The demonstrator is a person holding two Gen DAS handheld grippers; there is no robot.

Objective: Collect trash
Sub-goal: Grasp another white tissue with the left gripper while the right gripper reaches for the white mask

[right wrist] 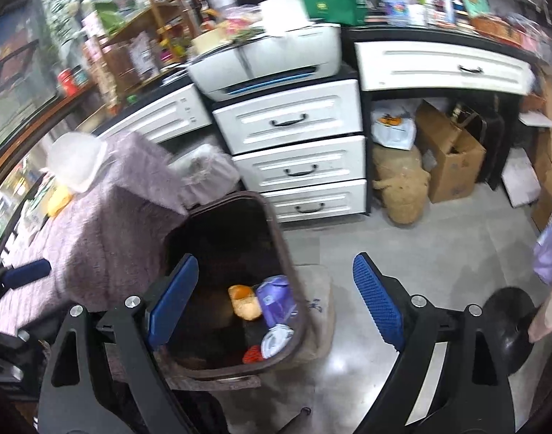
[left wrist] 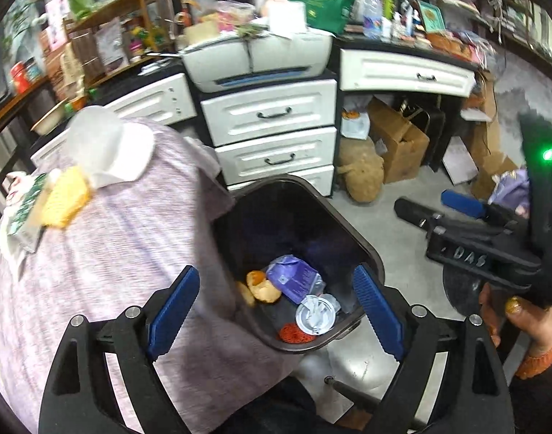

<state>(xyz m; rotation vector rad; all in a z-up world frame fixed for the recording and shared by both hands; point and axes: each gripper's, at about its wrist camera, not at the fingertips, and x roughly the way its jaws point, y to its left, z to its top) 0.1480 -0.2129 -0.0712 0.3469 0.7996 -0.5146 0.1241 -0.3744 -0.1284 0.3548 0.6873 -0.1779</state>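
Dark brown plastic bin (left wrist: pixel 366 253), open top, squarish with rounded corners, standing on the grey floor beside the lilac-covered table. Trash sits at the bottom, bunched toward the 5 o'clock corner: crumpled purple wrapper (left wrist: pixel 294 276) uppermost; orange-tan peel-like scraps (left wrist: pixel 263 287) touching it at 9 o'clock; a white round lid (left wrist: pixel 315 314) just past the wrapper at 5 o'clock, lying flat; a small red mesh piece (left wrist: pixel 294 333) against the lid at 7 o'clock.

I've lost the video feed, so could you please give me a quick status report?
Left gripper and right gripper open, both empty. Trash bin below holds purple wrapper, orange peel, white lid. Nothing blocking the bin.
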